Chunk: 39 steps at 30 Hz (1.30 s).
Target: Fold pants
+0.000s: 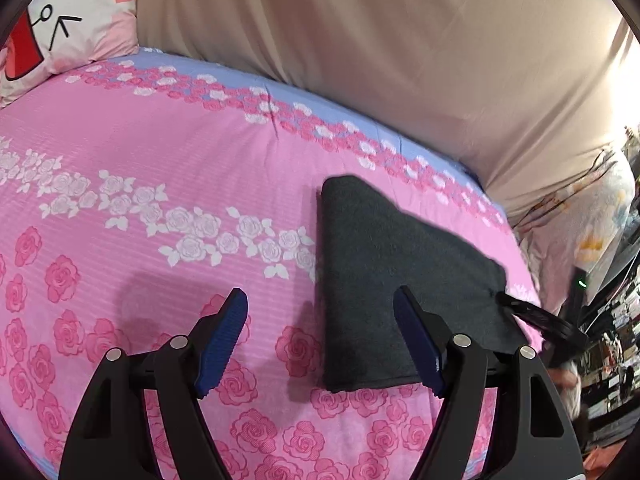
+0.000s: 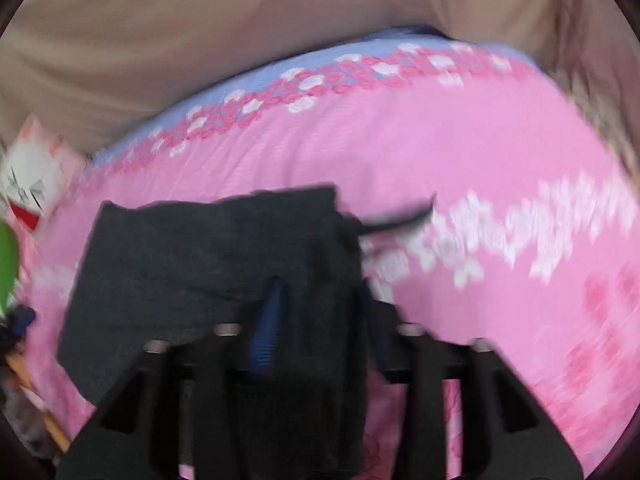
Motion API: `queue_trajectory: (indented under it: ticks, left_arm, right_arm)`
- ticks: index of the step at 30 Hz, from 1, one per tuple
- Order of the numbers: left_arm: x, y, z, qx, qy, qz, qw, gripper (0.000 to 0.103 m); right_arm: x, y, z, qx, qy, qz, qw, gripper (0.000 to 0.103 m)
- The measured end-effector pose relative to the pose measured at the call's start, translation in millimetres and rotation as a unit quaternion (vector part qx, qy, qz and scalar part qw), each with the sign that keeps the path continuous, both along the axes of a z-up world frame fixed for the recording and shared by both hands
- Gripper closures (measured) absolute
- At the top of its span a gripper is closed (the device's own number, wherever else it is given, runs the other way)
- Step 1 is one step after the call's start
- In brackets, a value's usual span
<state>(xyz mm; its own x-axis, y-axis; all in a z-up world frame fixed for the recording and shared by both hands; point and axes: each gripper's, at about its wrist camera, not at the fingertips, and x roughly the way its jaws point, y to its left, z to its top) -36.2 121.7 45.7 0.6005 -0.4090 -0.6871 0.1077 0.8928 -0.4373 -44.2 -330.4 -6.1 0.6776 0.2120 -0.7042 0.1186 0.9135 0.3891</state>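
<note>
The dark grey pants (image 1: 384, 264) lie folded into a compact stack on the pink rose bedsheet (image 1: 160, 152). My left gripper (image 1: 320, 312) is open and empty, hovering just left of the stack's near edge. In the right wrist view the pants (image 2: 192, 264) fill the lower left, blurred by motion. My right gripper (image 2: 320, 292) has a fold of the dark cloth between its jaws; one blue pad (image 2: 268, 332) shows, the other is hidden by the cloth. The right gripper (image 1: 540, 320) also shows in the left wrist view at the stack's right corner.
A beige curtain (image 1: 400, 40) hangs behind the bed. A cartoon pillow (image 1: 52, 28) lies at the head of the bed, also in the right wrist view (image 2: 32, 176). A flowered quilt (image 1: 580, 232) and cluttered shelves (image 1: 616, 320) stand past the bed's right edge.
</note>
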Motion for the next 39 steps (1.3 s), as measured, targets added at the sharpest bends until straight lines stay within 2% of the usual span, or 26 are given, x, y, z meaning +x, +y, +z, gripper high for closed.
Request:
queue_trajectory:
  ticks: [2, 5, 8, 11, 12, 13, 14, 15, 16, 17, 20, 23, 25, 26, 27, 28, 29, 30, 31, 32, 33, 34, 36, 37, 38, 39]
  left_arm:
    - [4, -10, -2, 0.002, 0.006, -0.014, 0.9999, 0.030]
    - [9, -28, -8, -0.005, 0.013, -0.033, 0.9994, 0.026]
    - [17, -43, -21, -0.009, 0.035, -0.032, 0.9988, 0.025]
    - [28, -52, -42, -0.014, 0.076, -0.024, 0.9967, 0.025]
    - [30, -53, -47, -0.019, 0.084, -0.026, 0.9959, 0.025]
    - [29, -55, -47, -0.016, 0.073, -0.026, 0.9969, 0.025]
    - [30, -59, -47, -0.004, 0.071, -0.033, 0.9969, 0.035]
    - [32, -63, -48, 0.000, 0.074, -0.043, 0.9963, 0.050]
    - [34, -66, -49, 0.007, 0.075, -0.047, 0.9960, 0.076]
    - [36, -66, -49, 0.005, 0.073, -0.047, 0.9962, 0.092]
    - [33, -55, -31, -0.022, 0.054, -0.044, 0.9973, 0.097]
    - [23, -34, -4, -0.041, 0.028, -0.035, 0.9982, 0.097]
    - [22, -25, -8, -0.021, 0.035, -0.021, 0.9990, 0.096]
    - [25, -24, -22, -0.002, 0.055, -0.021, 0.9983, 0.094]
    - [27, -25, -35, 0.005, 0.076, -0.024, 0.9968, 0.093]
    - [27, -25, -46, 0.010, 0.092, -0.019, 0.9956, 0.088]
    - [22, -23, -49, 0.006, 0.084, -0.011, 0.9964, 0.082]
    - [17, -22, -46, 0.005, 0.073, -0.008, 0.9973, 0.082]
    - [13, -21, -42, 0.009, 0.063, -0.006, 0.9979, 0.070]
    - [11, -20, -38, 0.011, 0.055, -0.003, 0.9984, 0.039]
    - [10, -19, -34, 0.002, 0.047, 0.006, 0.9989, 0.022]
    - [10, -17, -33, -0.007, 0.041, 0.017, 0.9990, 0.011]
    - [20, -21, -40, -0.013, 0.057, 0.010, 0.9982, 0.011]
    - [26, -25, -47, -0.030, 0.072, -0.006, 0.9969, 0.015]
    - [28, -29, -48, -0.026, 0.065, -0.010, 0.9975, 0.021]
    - [29, -34, -47, -0.016, 0.057, -0.023, 0.9980, 0.046]
  right_arm:
    - [-24, -10, 9, 0.015, -0.018, -0.010, 1.000, 0.053]
    - [-42, -7, 15, 0.002, -0.020, -0.002, 1.000, 0.048]
    - [-48, 2, 4, 0.012, -0.008, 0.020, 1.000, 0.048]
    - [-44, 22, -5, 0.014, 0.009, 0.028, 0.999, 0.037]
    - [-45, 25, -10, 0.014, 0.011, 0.028, 0.999, 0.036]
    - [-45, 28, -15, 0.014, 0.010, 0.026, 1.000, 0.036]
    - [-44, 30, -15, 0.009, 0.004, 0.025, 1.000, 0.035]
    - [-42, 31, -15, 0.006, 0.003, 0.028, 1.000, 0.040]
    - [-39, 30, -14, 0.010, 0.001, 0.028, 1.000, 0.045]
    - [-37, 31, -13, 0.008, 0.003, 0.026, 1.000, 0.057]
    - [-39, 40, 4, -0.002, -0.010, 0.034, 0.999, 0.072]
    - [-47, 50, 22, 0.018, -0.032, 0.061, 0.997, 0.072]
    - [-41, 54, 9, 0.015, -0.010, 0.071, 0.997, 0.066]
    - [-38, 56, 1, -0.001, 0.006, 0.066, 0.998, 0.059]
    - [-36, 56, -9, -0.016, 0.020, 0.053, 0.998, 0.042]
    - [-40, 51, -14, -0.006, 0.015, 0.037, 0.999, 0.035]
    - [-43, 49, -13, 0.005, 0.013, 0.033, 0.999, 0.034]
    - [-45, 46, -11, 0.011, 0.016, 0.030, 0.999, 0.031]
    - [-48, 44, -8, 0.010, 0.014, 0.025, 1.000, 0.029]
    - [-51, 43, -5, 0.005, 0.014, 0.021, 1.000, 0.022]
    - [-51, 44, -5, 0.003, 0.017, 0.026, 1.000, 0.016]
    - [-49, 44, -6, 0.005, 0.020, 0.032, 0.999, 0.015]
    - [-43, 46, -13, 0.019, 0.026, 0.038, 0.999, 0.015]
    - [-42, 51, -13, 0.010, 0.017, 0.036, 0.999, 0.020]
    - [-36, 57, -13, 0.016, 0.017, 0.059, 0.998, 0.061]
    - [-33, 58, -11, 0.025, 0.015, 0.060, 0.998, 0.065]
